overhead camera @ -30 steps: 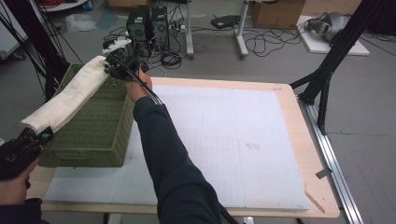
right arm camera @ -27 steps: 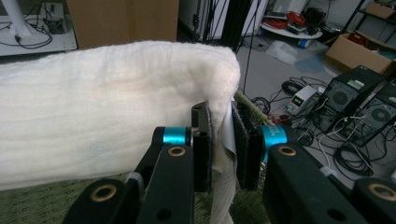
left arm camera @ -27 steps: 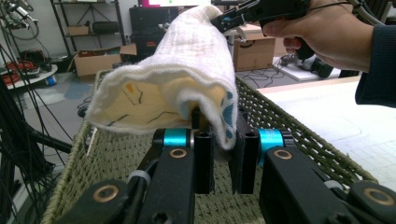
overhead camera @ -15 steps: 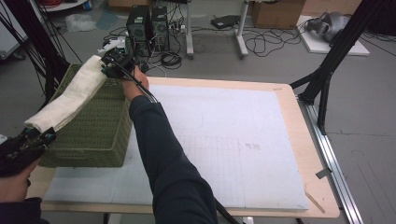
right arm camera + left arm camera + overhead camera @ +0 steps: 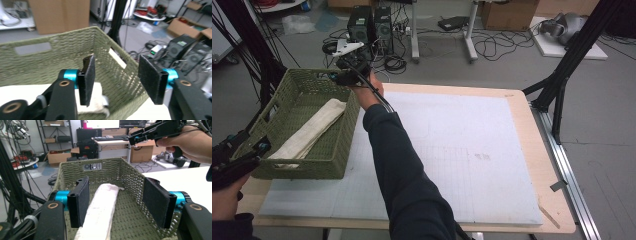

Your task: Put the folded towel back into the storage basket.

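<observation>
Item: rolled cream towel [image 5: 309, 131], long, soft, slightly rumpled, lying lengthwise in the green woven basket [image 5: 272, 112] at the table's left edge.

Step, as we judge it: release after placing.

We log the left gripper [image 5: 116, 206] with jaws spread either side of the towel's near end, just been opening, pads clear; the right gripper [image 5: 117, 80] likewise spread over the basket's far rim, nothing pinched.

Next: we would lift both clear without snagging the weave.

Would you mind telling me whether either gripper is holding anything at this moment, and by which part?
Nothing is held. Both grippers' jaws have just been opening: the rolled cloth lies loose in the green basket, between the left gripper's jaws but untouched. The right gripper is empty.
</observation>
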Tool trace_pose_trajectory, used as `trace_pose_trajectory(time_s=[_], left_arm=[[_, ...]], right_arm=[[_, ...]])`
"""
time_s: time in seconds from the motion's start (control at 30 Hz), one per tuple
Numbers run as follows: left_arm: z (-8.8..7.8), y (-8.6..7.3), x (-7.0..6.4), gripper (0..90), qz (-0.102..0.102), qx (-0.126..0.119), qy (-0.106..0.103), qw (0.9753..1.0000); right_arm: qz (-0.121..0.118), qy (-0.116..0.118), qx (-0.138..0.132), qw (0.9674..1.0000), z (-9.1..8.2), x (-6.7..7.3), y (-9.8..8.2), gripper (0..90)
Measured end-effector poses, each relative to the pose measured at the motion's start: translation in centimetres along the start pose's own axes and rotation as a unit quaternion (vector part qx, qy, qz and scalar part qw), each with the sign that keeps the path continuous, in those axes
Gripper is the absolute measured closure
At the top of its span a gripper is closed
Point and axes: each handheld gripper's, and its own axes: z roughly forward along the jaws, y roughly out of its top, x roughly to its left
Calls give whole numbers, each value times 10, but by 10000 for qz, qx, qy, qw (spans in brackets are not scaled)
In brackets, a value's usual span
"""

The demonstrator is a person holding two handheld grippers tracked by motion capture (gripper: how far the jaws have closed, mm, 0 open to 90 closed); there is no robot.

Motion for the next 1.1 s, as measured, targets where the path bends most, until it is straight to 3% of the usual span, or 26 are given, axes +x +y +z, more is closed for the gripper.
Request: trace_pose_trajectory(time_s=[0.1, 0.2, 0.4, 0.6, 0.67, 1.0, 1.1], left_arm=[[4, 2, -6, 367, -50, 9, -162, 9999], [10, 3, -14, 327, -199, 4, -455, 9988], [27, 2, -31, 280, -312, 102, -778, 9964], [41, -1, -47, 230, -238, 164, -1210, 9922], [45, -1, -54, 210, -242, 195, -1267, 9915], [68, 1, -88, 215, -157, 219, -1702, 9850], [75, 0, -99, 213, -137, 161, -1888, 9818]], right_arm=[[45, 93, -35, 9999, -13, -3, -7, 408], [116, 203, -62, 9997, -30, -6, -15, 343], [212, 298, -35, 9993, -57, -14, -30, 304], [189, 154, -3, 9997, -88, -24, -50, 256], [218, 89, 0, 9997, -99, -29, -59, 231], [525, -346, 60, 9980, -163, -50, -111, 126], [641, -427, 16, 9970, -185, -53, -126, 124]])
